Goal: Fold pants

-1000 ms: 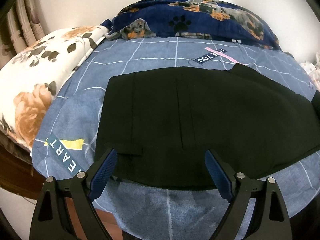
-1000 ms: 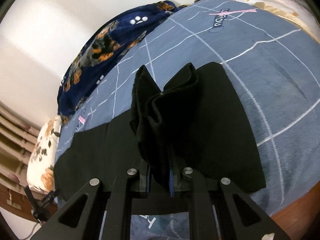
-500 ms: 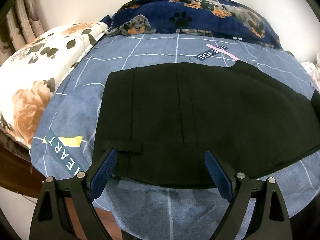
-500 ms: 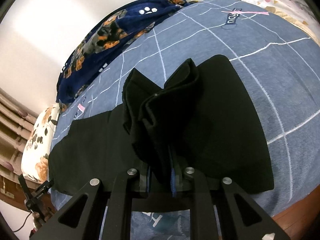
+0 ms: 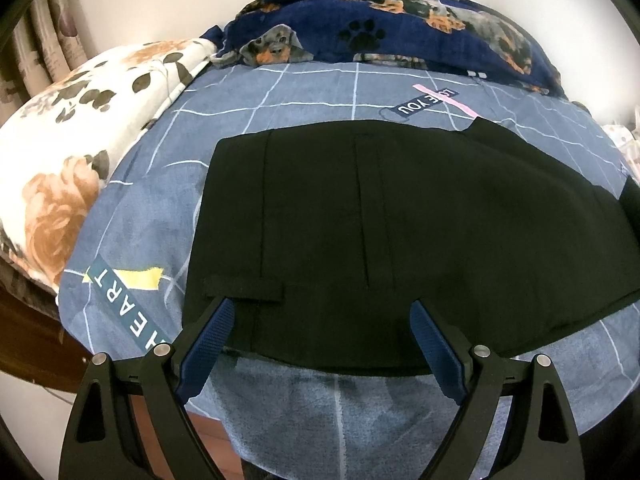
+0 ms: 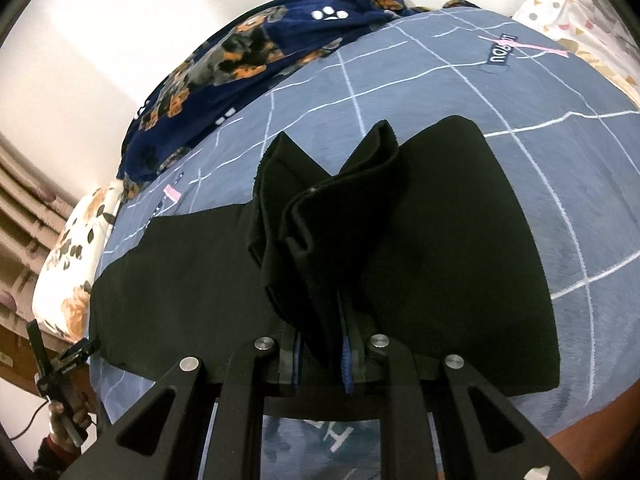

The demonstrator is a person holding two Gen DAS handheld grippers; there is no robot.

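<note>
Black pants (image 5: 400, 224) lie flat across a blue grid-patterned bedsheet (image 5: 312, 88), waistband end toward the left. My left gripper (image 5: 322, 320) is open, its blue-padded fingers (image 5: 212, 340) spread over the near edge of the waist, holding nothing. In the right wrist view my right gripper (image 6: 322, 360) is shut on a bunched, lifted fold of the pants (image 6: 328, 232), held above the cloth that still lies on the sheet (image 6: 460, 260). The left gripper also shows at the far left edge of that view (image 6: 60, 364).
A navy dog-print blanket (image 5: 400, 24) lies along the wall at the back. A floral pillow (image 5: 72, 140) sits at the left. A pale dotted pillow (image 6: 580, 20) is at the far right. The bed's near edge drops to a wooden frame (image 5: 24, 328).
My right gripper has carried the bunched pants fold leftward over the flat cloth. My left gripper has shifted slightly closer to the waist and stays open.
</note>
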